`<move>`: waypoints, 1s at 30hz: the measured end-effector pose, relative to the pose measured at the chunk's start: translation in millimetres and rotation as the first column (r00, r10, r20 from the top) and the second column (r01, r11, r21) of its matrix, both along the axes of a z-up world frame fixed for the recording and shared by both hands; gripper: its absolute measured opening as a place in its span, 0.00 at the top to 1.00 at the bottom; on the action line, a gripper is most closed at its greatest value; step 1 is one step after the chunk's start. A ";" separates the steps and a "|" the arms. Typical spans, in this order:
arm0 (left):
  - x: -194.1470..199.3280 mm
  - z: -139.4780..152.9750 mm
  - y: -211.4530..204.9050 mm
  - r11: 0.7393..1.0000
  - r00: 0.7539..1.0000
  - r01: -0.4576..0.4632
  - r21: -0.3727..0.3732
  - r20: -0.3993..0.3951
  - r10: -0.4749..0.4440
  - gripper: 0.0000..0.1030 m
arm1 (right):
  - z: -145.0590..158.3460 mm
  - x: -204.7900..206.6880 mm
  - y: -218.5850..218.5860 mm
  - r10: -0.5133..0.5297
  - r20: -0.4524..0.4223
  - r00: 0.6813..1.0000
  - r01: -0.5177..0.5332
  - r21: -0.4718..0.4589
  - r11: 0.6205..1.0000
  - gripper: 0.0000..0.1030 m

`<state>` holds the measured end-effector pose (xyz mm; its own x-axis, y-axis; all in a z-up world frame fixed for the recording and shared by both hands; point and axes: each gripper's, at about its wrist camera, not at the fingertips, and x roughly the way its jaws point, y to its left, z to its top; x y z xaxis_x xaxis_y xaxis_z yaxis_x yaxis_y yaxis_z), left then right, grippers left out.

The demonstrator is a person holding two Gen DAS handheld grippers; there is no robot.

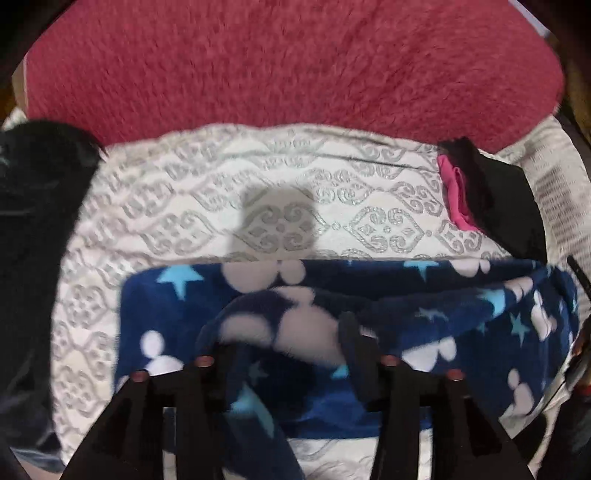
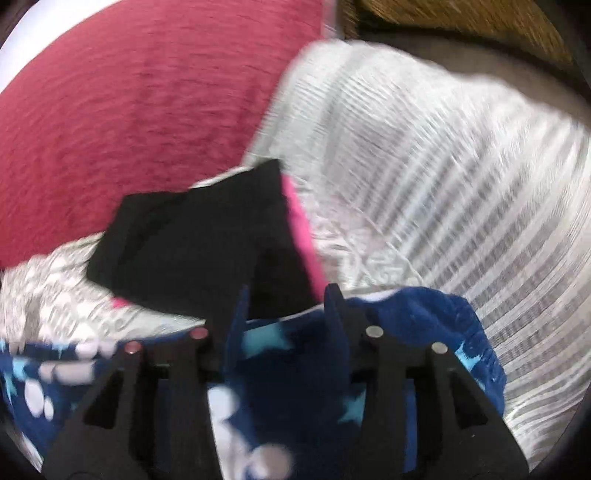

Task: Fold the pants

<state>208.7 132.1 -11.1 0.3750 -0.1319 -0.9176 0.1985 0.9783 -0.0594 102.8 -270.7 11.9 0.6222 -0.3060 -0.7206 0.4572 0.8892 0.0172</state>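
Pants (image 1: 332, 295) lie between parted fingers (image 1: 351, 332).

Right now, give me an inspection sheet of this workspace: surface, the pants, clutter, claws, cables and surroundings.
Surface: white mattress cover with grey scroll pattern, crimson fleece blanket behind.
Job's things: navy fleece pants with stars, folded over, lying flat.
Clutter: black garment with pink trim beside the pants; dark cloth at the left edge.
Claws: left claw open over the pants; right claw open, fleece between the fingers, not pinched.
Cables: nothing seen.
Surroundings: striped white cloth; woven brown surface beyond.
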 end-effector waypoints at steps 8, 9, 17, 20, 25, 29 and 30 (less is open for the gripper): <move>-16.3 20.2 26.0 0.981 0.975 -0.117 0.154 0.204 0.084 0.24 | 8.9 -7.1 138.8 0.401 -0.008 0.916 -0.399 0.079 0.913 0.57; -22.9 19.7 32.7 0.986 0.975 -0.116 0.124 0.206 0.088 0.24 | 7.7 -10.8 155.2 0.443 -0.021 0.897 -0.440 0.070 0.895 0.57; -114.6 -37.0 41.4 0.991 0.978 0.046 0.125 0.196 -0.070 0.18 | -12.8 -45.0 226.4 0.561 -0.077 0.824 -0.560 0.036 0.827 0.48; -129.6 -55.8 25.5 0.970 0.959 0.097 0.224 0.241 -0.151 0.18 | -16.7 -50.6 229.8 0.553 -0.080 0.829 -0.547 0.088 0.832 0.48; -130.4 -66.3 0.6 0.940 0.907 0.142 0.312 0.340 -0.250 0.18 | -21.5 -58.0 228.3 0.497 -0.100 0.862 -0.480 0.152 0.864 0.48; -132.4 -77.5 -24.7 0.903 0.869 0.226 0.365 0.343 -0.356 0.20 | -19.3 -66.8 213.9 0.408 -0.134 0.903 -0.386 0.164 0.908 0.48; -131.5 -78.4 -27.5 0.904 0.867 0.244 0.351 0.339 -0.366 0.32 | -19.7 -68.1 210.5 0.393 -0.138 0.909 -0.370 0.164 0.914 0.48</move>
<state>77.1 104.6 -89.5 0.6917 -0.0526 -0.7202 0.4366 0.8249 0.3591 34.7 -60.2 -7.8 0.5414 0.0351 -0.8400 0.0900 0.9910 0.0994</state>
